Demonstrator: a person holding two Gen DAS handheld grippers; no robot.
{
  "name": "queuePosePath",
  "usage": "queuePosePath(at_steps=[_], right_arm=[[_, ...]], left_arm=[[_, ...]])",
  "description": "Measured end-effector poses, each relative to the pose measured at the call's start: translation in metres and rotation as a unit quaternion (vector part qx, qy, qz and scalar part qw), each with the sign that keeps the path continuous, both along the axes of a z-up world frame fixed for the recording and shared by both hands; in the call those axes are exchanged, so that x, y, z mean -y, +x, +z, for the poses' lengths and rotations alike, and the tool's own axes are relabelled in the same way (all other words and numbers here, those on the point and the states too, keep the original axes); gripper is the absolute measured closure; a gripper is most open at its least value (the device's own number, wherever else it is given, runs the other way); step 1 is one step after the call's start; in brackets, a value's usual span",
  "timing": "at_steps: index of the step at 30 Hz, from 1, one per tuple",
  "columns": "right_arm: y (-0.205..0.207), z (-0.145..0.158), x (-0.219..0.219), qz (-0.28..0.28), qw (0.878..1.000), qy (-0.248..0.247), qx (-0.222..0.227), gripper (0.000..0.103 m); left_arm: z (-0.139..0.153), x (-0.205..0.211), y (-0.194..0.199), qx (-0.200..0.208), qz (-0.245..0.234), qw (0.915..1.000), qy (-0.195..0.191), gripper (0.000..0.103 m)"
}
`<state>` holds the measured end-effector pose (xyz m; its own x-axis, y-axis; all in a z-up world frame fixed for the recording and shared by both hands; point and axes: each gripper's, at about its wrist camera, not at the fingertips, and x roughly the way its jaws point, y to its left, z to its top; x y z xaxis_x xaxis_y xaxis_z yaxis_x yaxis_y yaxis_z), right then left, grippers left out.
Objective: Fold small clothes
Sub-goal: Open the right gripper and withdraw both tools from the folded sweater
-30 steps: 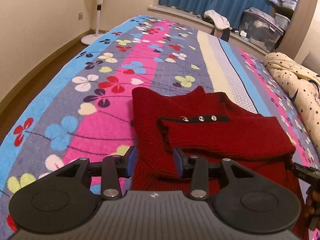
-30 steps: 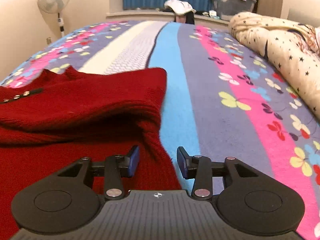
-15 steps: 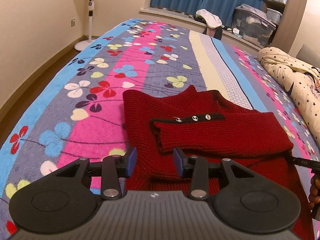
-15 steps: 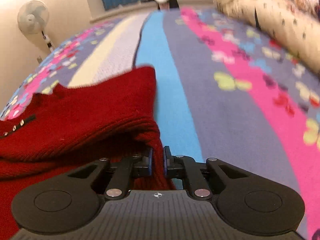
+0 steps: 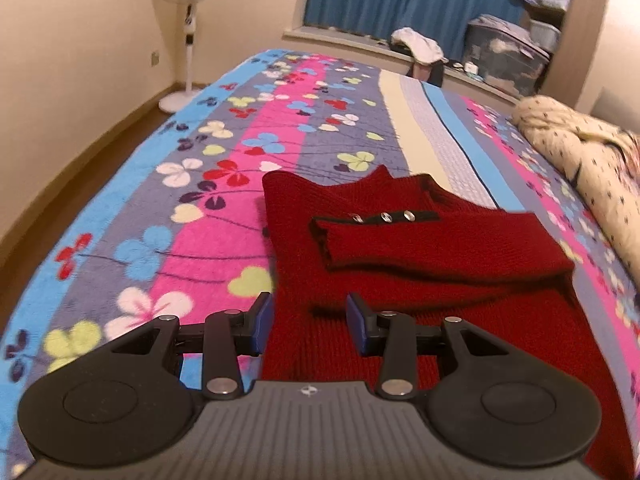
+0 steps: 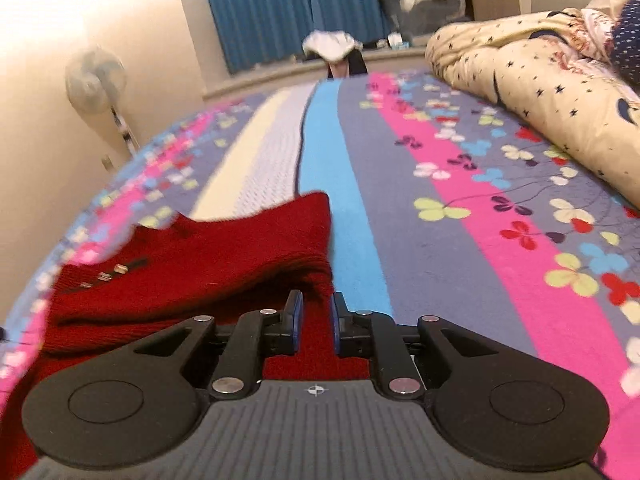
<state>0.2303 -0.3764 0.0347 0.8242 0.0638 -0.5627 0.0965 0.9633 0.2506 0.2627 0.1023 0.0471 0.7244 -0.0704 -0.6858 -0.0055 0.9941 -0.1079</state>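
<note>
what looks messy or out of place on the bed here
Little stands out. The red sweater lies partly folded on the floral bedspread, one sleeve laid across its chest, its right edge bunched into a thick ridge. A star-print duvet is heaped loosely along the far side.

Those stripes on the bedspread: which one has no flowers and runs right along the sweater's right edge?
The plain bright blue stripe, next to the right edge of the red sweater. The pink stripe and grey stripe beside it both carry clover flowers.

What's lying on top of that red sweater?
One sleeve of the red sweater is folded across its body, with three shiny buttons beside the cuff. Anything beneath that sleeve is covered.
</note>
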Motion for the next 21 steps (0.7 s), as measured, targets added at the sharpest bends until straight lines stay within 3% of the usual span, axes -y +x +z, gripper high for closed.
queuePosePath(at_steps=[4, 8, 11, 18, 21], right_arm=[[-0.057, 0.018, 0.002, -0.002, 1.0, -0.004, 0.016, 0.069], [-0.099, 0.025, 0.003, 0.002, 1.0, 0.017, 0.006, 0.068], [-0.124, 0.028, -0.003, 0.019, 1.0, 0.0, 0.014, 0.068], [-0.159, 0.031, 0.002, 0.018, 0.999, -0.02, 0.035, 0.074], [-0.161, 0.03, 0.008, 0.017, 0.999, -0.021, 0.036, 0.075]], left_arm=[[0.023, 0.006, -0.059, 0.026, -0.029, 0.999, 0.022, 0.058], [0.036, 0.009, -0.131, 0.054, -0.059, 0.9953, 0.054, 0.039], [0.03, 0.004, -0.181, 0.071, -0.049, 0.9944, 0.06, 0.024], [0.002, -0.007, -0.226, 0.044, -0.012, 0.9971, 0.061, 0.023], [0.004, -0.02, -0.228, 0.052, 0.015, 0.9981, 0.031, 0.023]])
